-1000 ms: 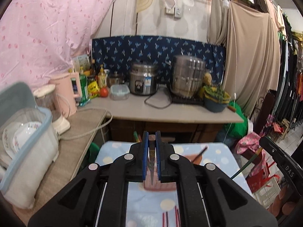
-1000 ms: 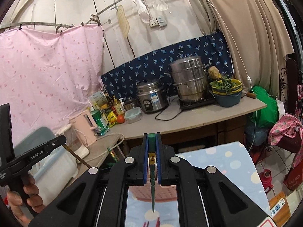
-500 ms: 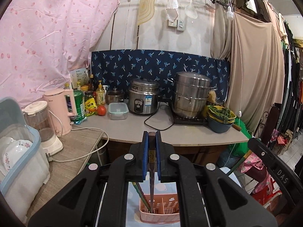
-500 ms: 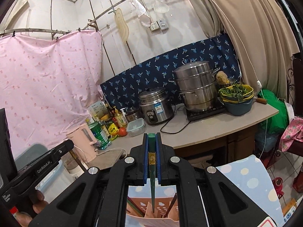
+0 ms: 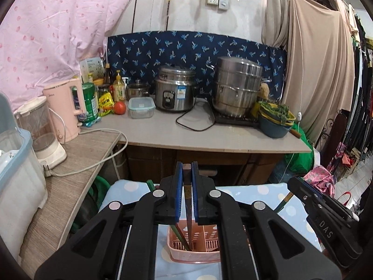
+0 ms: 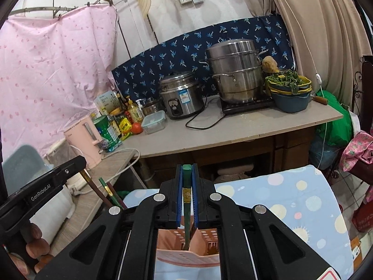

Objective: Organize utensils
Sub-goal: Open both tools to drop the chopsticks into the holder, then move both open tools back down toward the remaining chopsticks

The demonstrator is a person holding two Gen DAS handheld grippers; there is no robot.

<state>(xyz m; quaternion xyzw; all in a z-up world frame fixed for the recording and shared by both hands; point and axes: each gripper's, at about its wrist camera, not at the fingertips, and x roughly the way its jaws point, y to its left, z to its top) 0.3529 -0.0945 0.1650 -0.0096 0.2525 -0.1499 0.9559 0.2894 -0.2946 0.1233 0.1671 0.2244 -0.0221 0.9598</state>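
A pink slotted utensil basket [image 5: 194, 245] stands on the dotted blue tablecloth [image 5: 263, 193]. My left gripper [image 5: 187, 175] is shut on a brown chopstick [image 5: 188, 212] that hangs upright with its tip inside the basket, beside other chopsticks [image 5: 179, 233] leaning there. My right gripper [image 6: 187, 177] is shut on a green chopstick [image 6: 187, 210], upright, its tip down in the basket [image 6: 186, 254]. The right gripper also shows at the right of the left wrist view [image 5: 324, 217], and the left gripper at the left of the right wrist view [image 6: 46, 186].
Behind the table runs a counter [image 5: 209, 137] with a rice cooker [image 5: 174, 88], a steel steamer pot [image 5: 237, 86], a blue bowl of greens [image 5: 275, 121], a pink kettle [image 5: 65, 112] and bottles. A dish bin [image 5: 16, 163] sits at the left.
Both grippers have come down and forward over the basket. Both chopstick tips now reach into the pink basket, which shows larger and closer than before.
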